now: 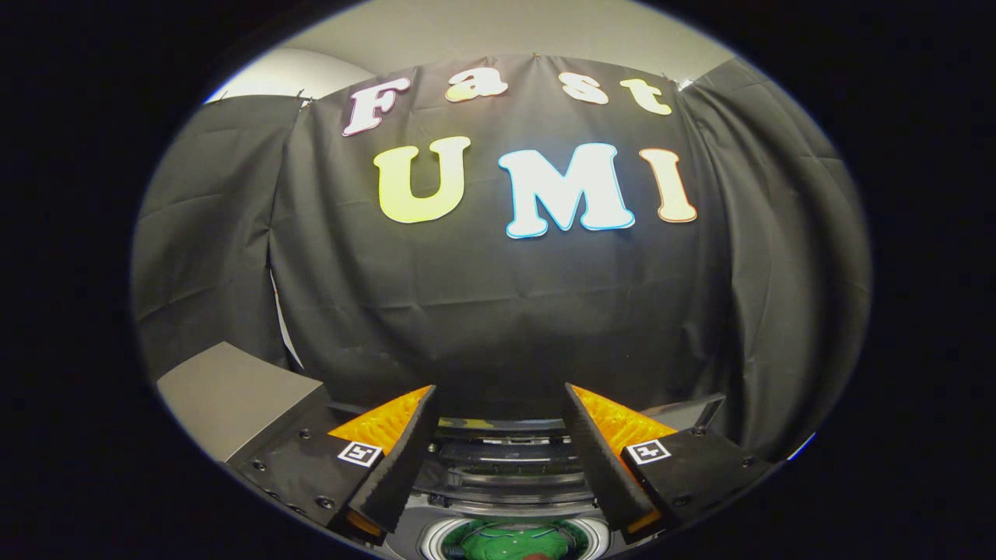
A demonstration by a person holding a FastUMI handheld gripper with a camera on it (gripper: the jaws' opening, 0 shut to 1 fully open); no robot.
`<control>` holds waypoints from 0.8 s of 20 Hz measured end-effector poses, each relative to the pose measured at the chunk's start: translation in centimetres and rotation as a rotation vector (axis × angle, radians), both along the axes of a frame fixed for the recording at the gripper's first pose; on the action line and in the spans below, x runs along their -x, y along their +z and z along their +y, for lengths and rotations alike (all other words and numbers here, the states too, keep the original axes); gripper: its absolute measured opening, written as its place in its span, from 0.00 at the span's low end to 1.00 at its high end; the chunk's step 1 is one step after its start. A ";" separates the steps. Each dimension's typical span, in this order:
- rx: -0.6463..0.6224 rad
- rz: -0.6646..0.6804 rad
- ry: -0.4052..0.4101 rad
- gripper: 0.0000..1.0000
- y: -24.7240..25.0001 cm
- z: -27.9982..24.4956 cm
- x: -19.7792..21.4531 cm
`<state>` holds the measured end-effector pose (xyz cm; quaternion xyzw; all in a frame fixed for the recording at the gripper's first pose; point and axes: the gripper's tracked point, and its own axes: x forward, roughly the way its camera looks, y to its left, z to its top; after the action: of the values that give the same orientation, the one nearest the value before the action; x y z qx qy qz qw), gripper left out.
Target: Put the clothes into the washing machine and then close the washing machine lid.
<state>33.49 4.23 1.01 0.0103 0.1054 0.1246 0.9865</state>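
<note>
My gripper (499,397) is open, its two fingers spread wide with nothing between them. It points level at the booth's black cloth wall. Below and between the fingers lies the washing machine (506,474), seen from above. Its round drum opening (513,538) shows a green garment (510,544) lying inside. Ridged dark and metal bands of the machine's top run across just beyond the opening. I cannot make out the lid's position.
A grey flat-topped box or surface (226,393) stands to the left of the left finger. A thin grey panel edge (685,408) rises behind the right finger. The black cloth wall (498,311) hangs close ahead.
</note>
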 end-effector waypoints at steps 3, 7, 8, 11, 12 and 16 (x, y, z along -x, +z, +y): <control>0.002 0.013 -0.013 0.98 -0.9 -0.1 -2.0; 0.021 0.014 -0.019 0.98 -2.0 -0.2 -3.6; 0.029 0.014 -0.022 0.98 -2.4 -0.4 -4.0; 0.039 -0.002 -0.019 0.98 -2.7 -0.7 -4.6; 0.025 -0.019 -0.022 0.99 -2.3 -0.7 -4.6; 0.019 -0.063 -0.026 0.99 -2.3 -0.9 -3.3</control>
<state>36.79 3.36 -1.27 -0.0017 0.0754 0.1111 0.9909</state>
